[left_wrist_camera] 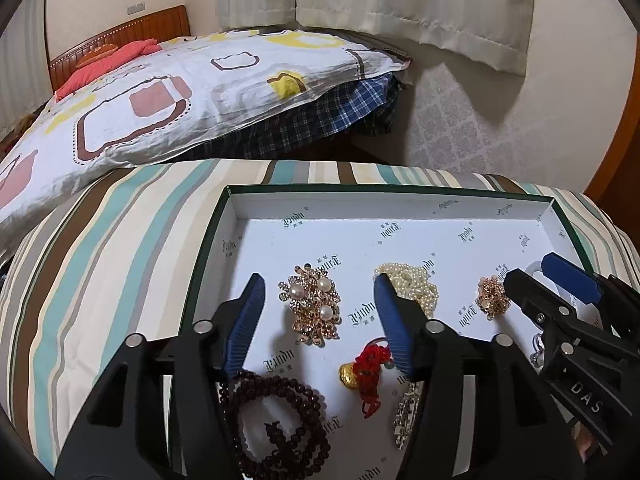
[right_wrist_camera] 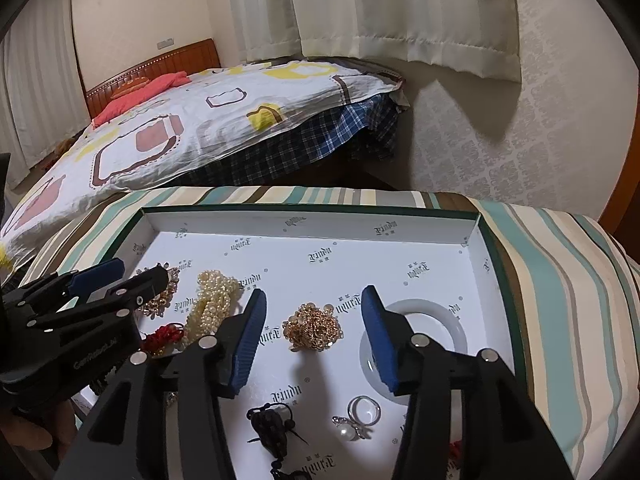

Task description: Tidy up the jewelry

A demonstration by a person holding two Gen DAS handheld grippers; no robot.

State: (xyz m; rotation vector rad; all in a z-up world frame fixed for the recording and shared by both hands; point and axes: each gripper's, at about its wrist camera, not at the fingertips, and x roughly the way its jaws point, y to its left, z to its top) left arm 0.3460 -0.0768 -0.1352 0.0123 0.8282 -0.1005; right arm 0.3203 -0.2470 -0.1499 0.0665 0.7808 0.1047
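Left gripper (left_wrist_camera: 320, 296): jaws stand apart, nothing clamped. The large gold-and-pearl brooch (left_wrist_camera: 314, 306) lies between its fingers, clear of both pads. The pearl strand (left_wrist_camera: 416, 286) sits just outside its right finger; the red-corded gold charm (left_wrist_camera: 366, 372) lies near that finger's base, and the dark bead string (left_wrist_camera: 280, 420) lies close under its left finger.

Right gripper (right_wrist_camera: 314, 304): jaws stand apart, nothing clamped. The small gold brooch (right_wrist_camera: 314, 326) lies between its fingers, touching neither. The white bangle (right_wrist_camera: 440, 320) lies partly beneath its right finger. A ring (right_wrist_camera: 364, 410) and a dark tasselled pendant (right_wrist_camera: 268, 426) lie nearer the wrist.

All pieces rest inside the white-lined box lid (right_wrist_camera: 312, 224), which sits on a striped cushion (right_wrist_camera: 568, 280).
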